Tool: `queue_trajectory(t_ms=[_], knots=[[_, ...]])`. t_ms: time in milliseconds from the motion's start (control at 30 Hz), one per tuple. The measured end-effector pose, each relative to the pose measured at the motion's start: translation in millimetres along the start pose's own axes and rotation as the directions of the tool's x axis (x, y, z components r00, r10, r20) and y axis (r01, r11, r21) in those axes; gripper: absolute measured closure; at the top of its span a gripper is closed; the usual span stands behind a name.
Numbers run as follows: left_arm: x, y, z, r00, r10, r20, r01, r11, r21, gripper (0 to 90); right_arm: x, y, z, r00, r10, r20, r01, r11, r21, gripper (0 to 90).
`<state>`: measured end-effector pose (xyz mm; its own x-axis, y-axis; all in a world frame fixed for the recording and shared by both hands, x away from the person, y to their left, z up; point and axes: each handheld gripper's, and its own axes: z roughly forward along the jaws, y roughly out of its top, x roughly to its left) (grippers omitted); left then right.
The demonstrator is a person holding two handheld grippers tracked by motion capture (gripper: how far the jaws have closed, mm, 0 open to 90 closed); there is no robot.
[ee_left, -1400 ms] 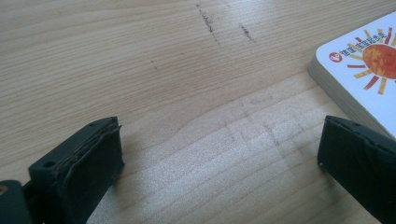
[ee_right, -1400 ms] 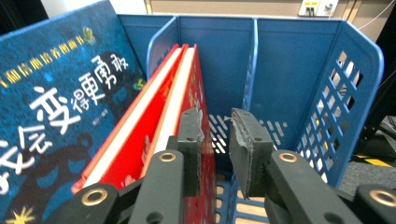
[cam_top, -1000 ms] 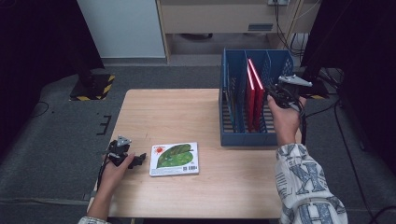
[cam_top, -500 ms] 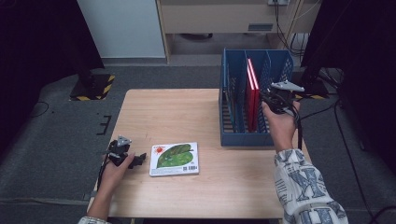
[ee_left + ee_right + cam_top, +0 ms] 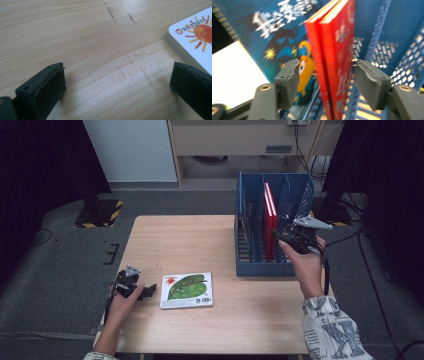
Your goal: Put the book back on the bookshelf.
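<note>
The right gripper (image 5: 292, 240) stands at the near open side of the blue perforated plastic file rack (image 5: 300, 190), at the far right of the pale wooden worktop (image 5: 190, 245). Its jaws are spread, one to each side of the pair of thin red hardcover books (image 5: 337, 50) but pinching nothing; in the right gripper view a gap shows between each pad and the covers. The red books stand upright on edge in a middle slot of the rack, long axis vertical, spines towards the jaws, so they lie directly ahead of and between the jaws. A blue illustrated book (image 5: 274, 32) stands in the next slot, just beside the red pair and behind one jaw. The left gripper (image 5: 137, 290) rests low on the worktop at the near left, jaws likewise spread and empty, pointing across bare wood; the flat white board book with a green leaf and orange sun on its cover (image 5: 187, 290) lies just beside it, its rounded corner (image 5: 190, 37) close to one jaw. The right gripper is plainly the nearer to the red books. Judgement: the coming move turns on whether these jaws close squarely on the spines or draw back clear.
</note>
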<state>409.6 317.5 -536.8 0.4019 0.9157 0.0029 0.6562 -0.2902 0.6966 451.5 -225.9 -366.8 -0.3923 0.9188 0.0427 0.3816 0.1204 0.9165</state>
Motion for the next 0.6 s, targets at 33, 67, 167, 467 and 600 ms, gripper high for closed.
queue_trajectory(t_ms=[33,67,167,467,600], knots=[[0.0,0.0,0.0,1.0,0.0,0.0,0.0,1.0,0.0,0.0,1.4,-2.1,-2.0,0.9999,-0.01,-0.009,0.01,1.0,-0.002,33.2],[-0.1,-0.1,-0.2,1.0,0.001,0.0,-0.001,1.0,0.001,0.0,3.3,-4.2,-3.7,0.9997,-0.017,-0.019,0.016,1.0,-0.004,31.8],[-0.5,-0.4,-0.4,1.0,0.0,0.001,0.0,1.0,0.0,0.0,10.0,-13.0,-9.3,0.9982,-0.036,-0.048,0.036,0.999,0.0,26.4],[-0.3,-0.4,-0.4,1.0,0.001,0.003,-0.001,1.0,-0.001,0.0,20.9,-28.5,-8.9,0.994,-0.047,-0.098,0.047,0.999,-0.001,21.0],[-0.1,-0.5,-0.5,1.0,0.005,0.006,-0.005,1.0,0.0,0.0,26.1,-39.1,-8.4,0.9932,-0.043,-0.108,0.043,0.999,0.003,20.0]])
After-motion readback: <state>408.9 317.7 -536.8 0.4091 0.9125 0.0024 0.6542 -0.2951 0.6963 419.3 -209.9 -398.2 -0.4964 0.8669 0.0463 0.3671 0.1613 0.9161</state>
